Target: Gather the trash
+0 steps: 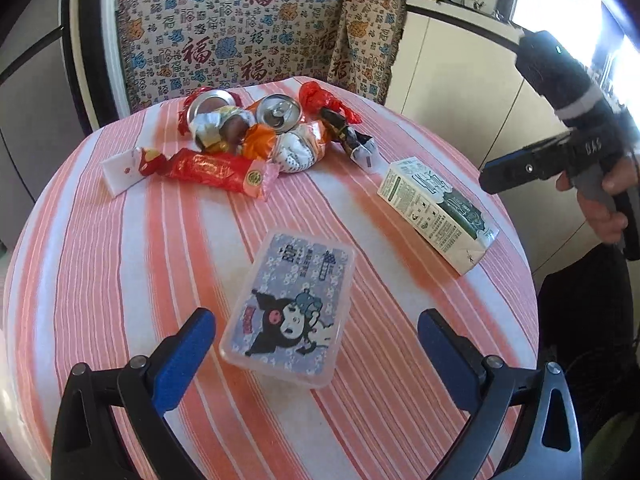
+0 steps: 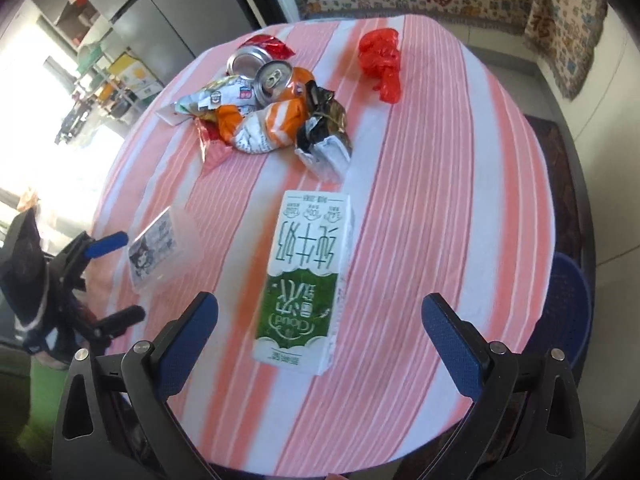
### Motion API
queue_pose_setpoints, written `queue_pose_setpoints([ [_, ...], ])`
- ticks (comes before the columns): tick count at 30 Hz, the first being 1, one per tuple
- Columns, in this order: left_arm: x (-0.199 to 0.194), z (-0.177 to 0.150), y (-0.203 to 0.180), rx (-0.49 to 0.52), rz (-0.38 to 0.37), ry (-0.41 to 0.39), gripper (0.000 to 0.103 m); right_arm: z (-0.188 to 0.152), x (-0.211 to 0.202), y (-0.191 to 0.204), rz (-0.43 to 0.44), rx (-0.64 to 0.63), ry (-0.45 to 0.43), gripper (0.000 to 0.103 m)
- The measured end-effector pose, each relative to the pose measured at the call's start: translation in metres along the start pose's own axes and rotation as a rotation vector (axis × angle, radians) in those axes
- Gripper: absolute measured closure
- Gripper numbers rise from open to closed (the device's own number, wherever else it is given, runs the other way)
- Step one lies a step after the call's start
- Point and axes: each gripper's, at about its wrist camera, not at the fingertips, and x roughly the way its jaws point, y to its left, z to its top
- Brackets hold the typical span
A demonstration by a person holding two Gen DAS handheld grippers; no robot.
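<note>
Here both grippers' fingers (image 1: 200,332) gape above the milk carton (image 2: 304,280).

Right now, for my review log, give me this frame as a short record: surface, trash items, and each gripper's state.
surface: round table with pink striped cloth
near left: clear plastic box with cartoon lid, lying flat
near right: milk carton, on its side
far pile: crushed cans, wrappers
apart: red plastic bag
left hand-held gripper: open, empty
right hand-held gripper: open, empty
collected: nothing yet
</note>
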Motion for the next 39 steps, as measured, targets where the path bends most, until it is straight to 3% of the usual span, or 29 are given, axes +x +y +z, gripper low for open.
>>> queue_pose_setpoints([
  [4,0.022,0.013,-0.013,0.102,0.090,0.068,0.000,0.009,0.024,0.026,-0.118,-0.050,0.062,0.001],
  [8,0.030,0.020,-0.015,0.135,0.146,0.098,0.001,0.006,0.044,0.029,-0.166,-0.026,0.123,0.004],
  [12,0.034,0.025,-0.012,0.110,0.156,0.120,0.004,0.005,0.048,0.025,-0.170,-0.002,0.122,0.024],
  [13,0.037,0.025,-0.012,0.112,0.165,0.128,0.012,0.005,0.048,0.024,-0.167,0.000,0.122,0.027],
  [15,0.041,0.024,-0.012,0.122,0.184,0.153,0.028,0.003,0.046,0.021,-0.160,-0.002,0.114,0.050],
  [16,0.043,0.022,-0.011,0.125,0.192,0.164,0.036,0.002,0.043,0.020,-0.155,-0.004,0.103,0.051],
  [21,0.032,0.020,-0.012,0.098,0.198,0.128,0.037,-0.004,0.010,0.017,-0.095,-0.033,0.001,0.052],
  [28,0.008,0.027,-0.015,-0.031,0.119,0.033,0.037,-0.021,-0.029,-0.007,-0.050,-0.029,-0.116,0.052],
  [33,0.017,0.036,-0.033,-0.080,0.087,0.007,0.037,-0.034,-0.046,-0.039,-0.010,0.025,-0.168,0.052],
  [39,0.023,0.064,-0.075,-0.098,0.003,-0.036,0.037,-0.049,-0.080,-0.096,-0.057,0.100,-0.231,0.052],
])
